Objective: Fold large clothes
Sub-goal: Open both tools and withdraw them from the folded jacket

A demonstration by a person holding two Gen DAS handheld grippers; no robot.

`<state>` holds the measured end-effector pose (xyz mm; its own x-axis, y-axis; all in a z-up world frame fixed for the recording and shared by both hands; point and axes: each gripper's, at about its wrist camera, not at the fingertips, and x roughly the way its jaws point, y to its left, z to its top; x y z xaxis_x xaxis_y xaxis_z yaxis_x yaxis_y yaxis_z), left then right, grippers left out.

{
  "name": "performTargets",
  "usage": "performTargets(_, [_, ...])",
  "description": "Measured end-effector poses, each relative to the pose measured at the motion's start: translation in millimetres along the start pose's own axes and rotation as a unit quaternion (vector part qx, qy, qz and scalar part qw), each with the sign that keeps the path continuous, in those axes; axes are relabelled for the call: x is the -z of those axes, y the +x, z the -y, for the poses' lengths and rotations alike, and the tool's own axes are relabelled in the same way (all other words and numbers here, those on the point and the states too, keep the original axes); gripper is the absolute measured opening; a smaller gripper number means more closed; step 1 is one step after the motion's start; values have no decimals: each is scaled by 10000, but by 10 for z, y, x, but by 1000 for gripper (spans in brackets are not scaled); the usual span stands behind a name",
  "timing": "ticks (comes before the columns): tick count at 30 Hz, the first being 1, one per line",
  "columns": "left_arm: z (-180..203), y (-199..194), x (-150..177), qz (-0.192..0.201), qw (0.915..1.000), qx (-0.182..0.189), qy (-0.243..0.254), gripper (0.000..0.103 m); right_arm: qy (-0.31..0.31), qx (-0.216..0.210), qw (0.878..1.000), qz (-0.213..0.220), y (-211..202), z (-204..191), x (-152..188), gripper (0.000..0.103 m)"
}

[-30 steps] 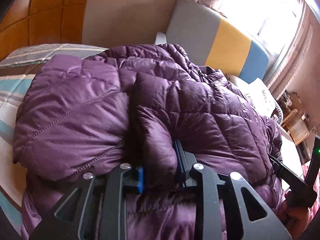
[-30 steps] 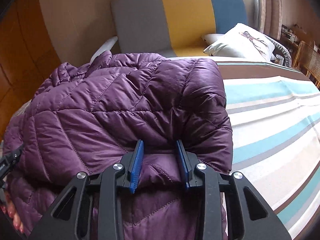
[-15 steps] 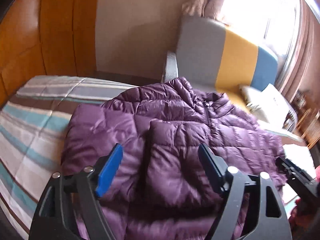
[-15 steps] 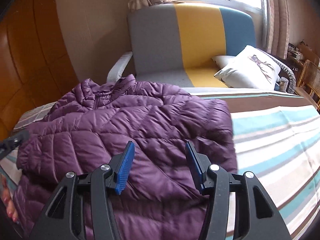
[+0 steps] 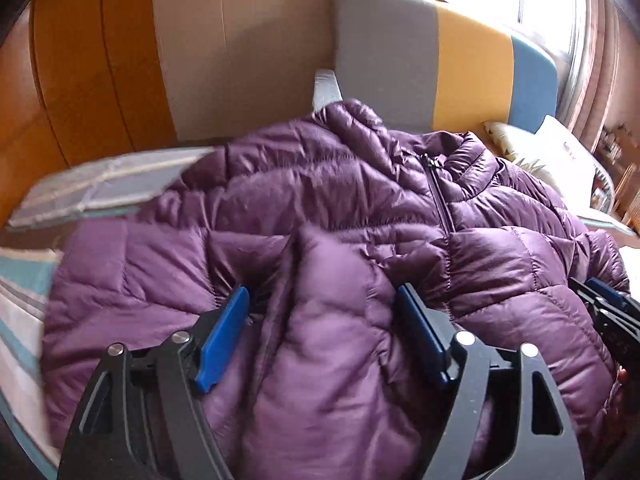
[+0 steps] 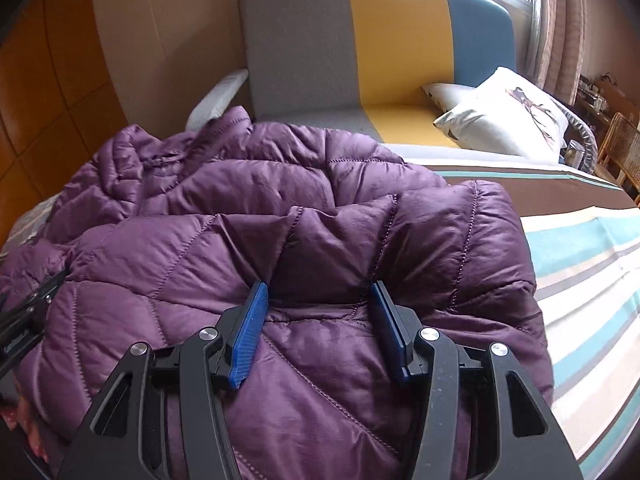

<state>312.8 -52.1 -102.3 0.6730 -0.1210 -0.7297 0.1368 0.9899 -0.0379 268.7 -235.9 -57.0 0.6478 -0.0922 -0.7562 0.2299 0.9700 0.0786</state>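
On the striped bed cover (image 6: 592, 264), your purple quilted down jacket (image 6: 320, 240) lies folded.
Your left gripper (image 5: 320, 320) is opening wide around a puffed fold; your right gripper (image 6: 318, 312) stands half open, pads beside the fabric. Beyond the jacket sits a grey-yellow-blue sofa (image 6: 360, 40) with white pillows (image 6: 504, 120).

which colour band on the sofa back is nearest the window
The blue band, at the right end beside the curtain; the yellow band is in the middle, the grey band farthest away.
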Motion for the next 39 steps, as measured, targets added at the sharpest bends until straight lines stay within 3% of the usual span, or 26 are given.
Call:
performTargets(5, [52, 4, -2, -2, 9999, -95, 66, 78, -199, 315, 9993, 54, 32, -95, 9, 52])
performTargets(11, [-81, -420, 40, 178, 9996, -170, -154, 83, -178, 294, 9994, 81, 15, -73, 20, 52])
performTargets(13, [-183, -510, 23, 265, 9988, -362, -171, 83, -182, 300, 9993, 88, 8, -80, 21, 52])
performTargets(16, [-455, -535, -29, 383, 9940, -979, -290, 83, -185, 303, 9993, 90, 8, -86, 25, 52])
performTargets(19, [-723, -349, -14, 135, 9906, -1252, -529, 83, -188, 305, 9993, 91, 6, -87, 27, 52])
performTargets(22, [-860, -81, 67, -263, 9923, -967, -722, 85, -194, 313, 9993, 94, 1, -84, 33, 52])
performTargets(25, [-955, 22, 55, -329, 9926, -728, -917, 88, -221, 348, 9991, 95, -6, -92, 31, 52])
performTargets(29, [-989, 24, 59, -285, 9927, -663, -966, 88, -231, 356, 9991, 84, -19, -114, 31, 53])
performTargets(32, [-1002, -92, 92, -339, 9921, -739, -954, 91, -70, 69, 9998, 144, -141, -40, 7, 53])
performTargets(35, [-974, -425, 120, -13, 9896, -899, -1123, 94, 87, -92, 9991, 398, -397, 115, 20, 53])
performTargets(37, [-921, -680, 130, 403, 9875, -722, -1345, 94, 111, 33, 9988, 478, -516, 213, 46, 53])
performTargets(39, [-810, -751, 102, 518, 9893, -628, -1209, 94, 265, 154, 9980, 544, -600, 375, 83, 53])
